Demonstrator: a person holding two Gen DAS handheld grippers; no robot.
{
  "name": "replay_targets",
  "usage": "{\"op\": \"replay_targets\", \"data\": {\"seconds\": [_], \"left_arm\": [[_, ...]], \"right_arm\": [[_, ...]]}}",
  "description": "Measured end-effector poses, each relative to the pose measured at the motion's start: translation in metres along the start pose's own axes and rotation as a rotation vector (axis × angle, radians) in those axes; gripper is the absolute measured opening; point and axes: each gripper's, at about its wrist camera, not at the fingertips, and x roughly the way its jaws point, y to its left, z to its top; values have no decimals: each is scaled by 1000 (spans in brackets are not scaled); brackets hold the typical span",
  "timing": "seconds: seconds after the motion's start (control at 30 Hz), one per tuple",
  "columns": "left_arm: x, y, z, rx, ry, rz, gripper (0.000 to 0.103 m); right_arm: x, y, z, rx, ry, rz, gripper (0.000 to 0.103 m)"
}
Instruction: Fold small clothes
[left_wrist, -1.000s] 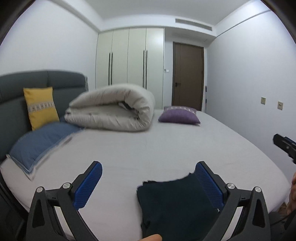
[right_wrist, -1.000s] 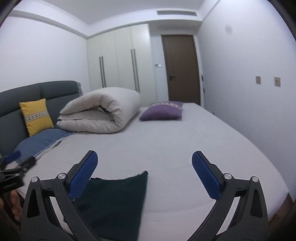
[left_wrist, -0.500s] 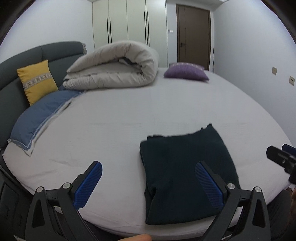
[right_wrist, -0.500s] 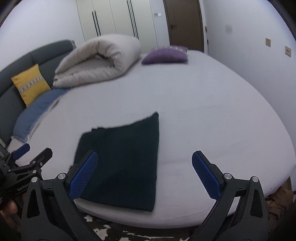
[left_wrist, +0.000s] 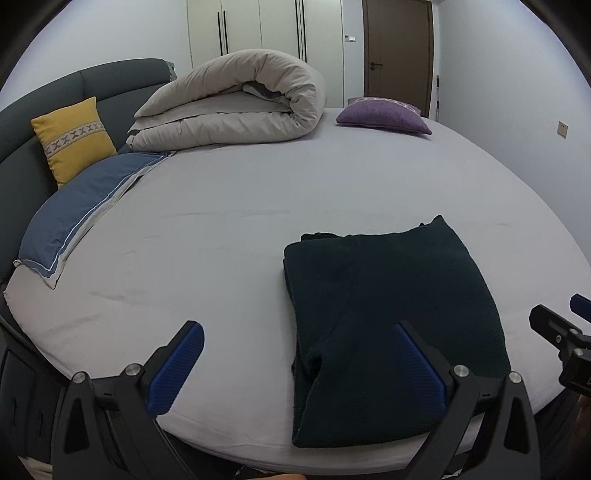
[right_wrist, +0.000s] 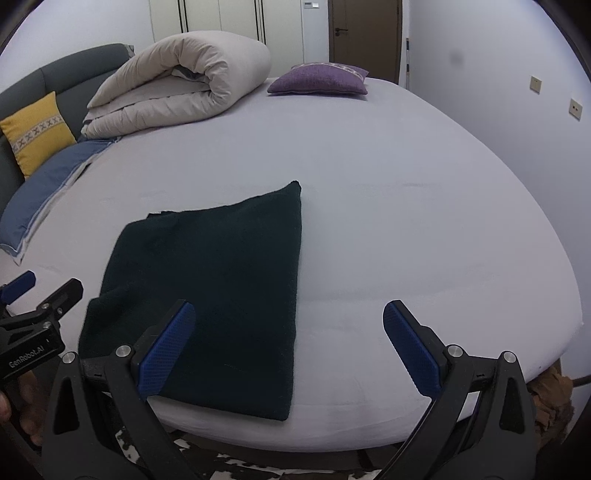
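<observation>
the dark folded garment (left_wrist: 395, 314) lies flat near the foot edge of the bed (left_wrist: 240, 229) (its layered edges show on the left side). the left gripper (left_wrist: 295, 363) and right gripper (right_wrist: 288, 343) hover above it, fingers spread wide, holding nothing. beyond sit a rolled duvet (left_wrist: 236, 99) and a purple cushion (left_wrist: 382, 115).

"GenRobot.AI" is printed on the left gripper (right_wrist: 22, 291).

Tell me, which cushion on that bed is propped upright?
The yellow cushion, leaning against the grey headboard. The purple cushion lies flat at the far side of the bed, and the blue pillow lies flat below the yellow one.
</observation>
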Motion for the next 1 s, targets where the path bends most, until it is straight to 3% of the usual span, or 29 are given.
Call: {"op": "replay_targets", "data": {"seconds": [1.0], "left_arm": [[6, 4, -6, 1, 12, 11, 103]], "right_arm": [[-7, 5, 4, -26, 8, -7, 103]]}}
